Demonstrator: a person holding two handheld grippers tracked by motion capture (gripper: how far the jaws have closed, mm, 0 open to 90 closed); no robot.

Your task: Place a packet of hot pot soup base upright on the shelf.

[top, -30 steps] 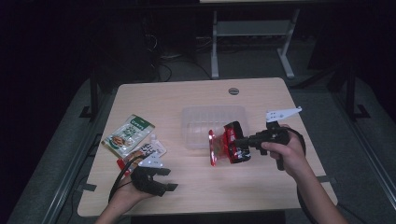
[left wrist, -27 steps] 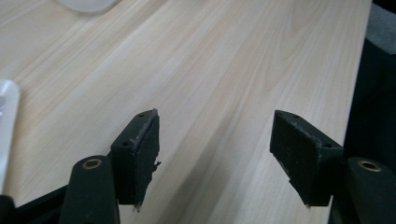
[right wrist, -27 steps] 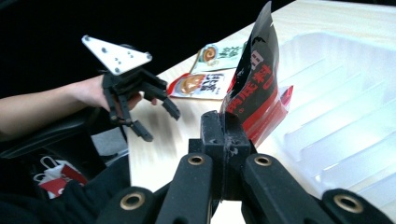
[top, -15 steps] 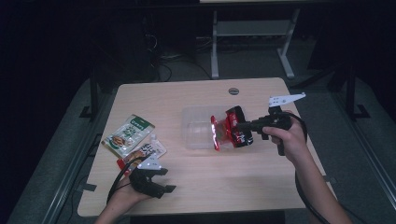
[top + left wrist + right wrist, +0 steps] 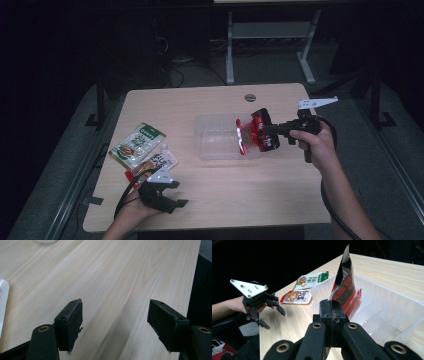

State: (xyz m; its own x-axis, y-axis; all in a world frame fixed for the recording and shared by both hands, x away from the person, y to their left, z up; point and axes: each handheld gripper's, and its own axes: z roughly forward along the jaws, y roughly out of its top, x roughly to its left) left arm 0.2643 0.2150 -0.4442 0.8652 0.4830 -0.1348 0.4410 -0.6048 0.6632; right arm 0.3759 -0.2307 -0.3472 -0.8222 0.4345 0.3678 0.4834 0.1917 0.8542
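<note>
Since a second ago my right gripper (image 5: 268,131) has carried the red packet (image 5: 252,134) up and away from me, from the tabletop (image 5: 210,192) beside the clear tray (image 5: 215,135) to a spot over the tray's right end. My left gripper (image 5: 172,195) has kept its place near the front left edge, its jaws having just been opening; they now stand apart with bare wood between them.

Left of the tray lie two more packets, a green one (image 5: 137,145) and, just beside it and nearer me, a white and orange one (image 5: 156,164), close to my left gripper. Nothing stands between the red packet and the tray below it.

My right gripper is clenched on the red packet's lower edge; in the right gripper view the packet (image 5: 344,285) rises upright from the jaws, above the tray (image 5: 387,315).

Its print is too small to read, and the tray's far compartments are hard to make out.
</note>
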